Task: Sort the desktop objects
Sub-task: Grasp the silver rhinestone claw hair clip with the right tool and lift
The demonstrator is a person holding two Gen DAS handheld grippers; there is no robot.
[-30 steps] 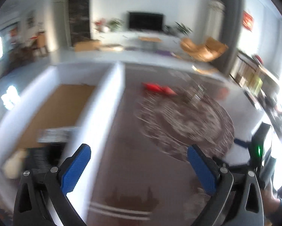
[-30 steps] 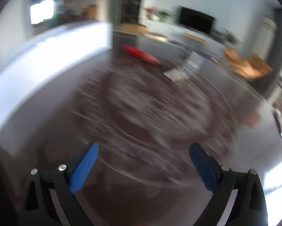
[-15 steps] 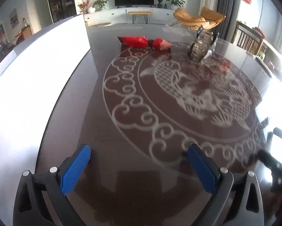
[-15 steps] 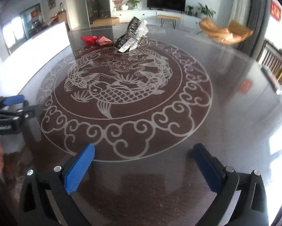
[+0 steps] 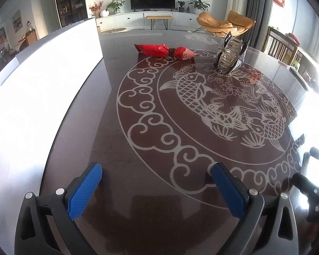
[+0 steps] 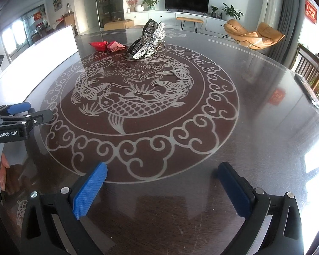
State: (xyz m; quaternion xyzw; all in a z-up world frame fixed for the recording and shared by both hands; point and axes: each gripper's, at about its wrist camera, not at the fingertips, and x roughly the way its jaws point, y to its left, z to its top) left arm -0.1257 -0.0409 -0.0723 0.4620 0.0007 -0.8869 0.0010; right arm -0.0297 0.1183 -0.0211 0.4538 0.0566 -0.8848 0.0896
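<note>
A red tied packet (image 5: pixel 165 51) lies at the far side of the round dark table (image 5: pixel 138 127); it also shows in the right wrist view (image 6: pixel 106 45). A sparkly silver hair claw (image 5: pixel 230 56) stands to its right, also in the right wrist view (image 6: pixel 148 40). My left gripper (image 5: pixel 156 175) is open and empty, low over the near table. My right gripper (image 6: pixel 162 173) is open and empty near the front edge. Each gripper shows at the edge of the other's view: the left gripper (image 6: pixel 21 114), the right gripper (image 5: pixel 310 176).
A white box wall (image 5: pixel 42 80) runs along the table's left side, also in the right wrist view (image 6: pixel 42 46). Beyond the table are orange chairs (image 5: pixel 223 24), a TV console and wooden chairs at the right. A dark object (image 6: pixel 310 91) lies at the table's right edge.
Both grippers have swung from blurred motion to a steady pose over the table. The left view no longer looks into the white box. The grippers stay open.
</note>
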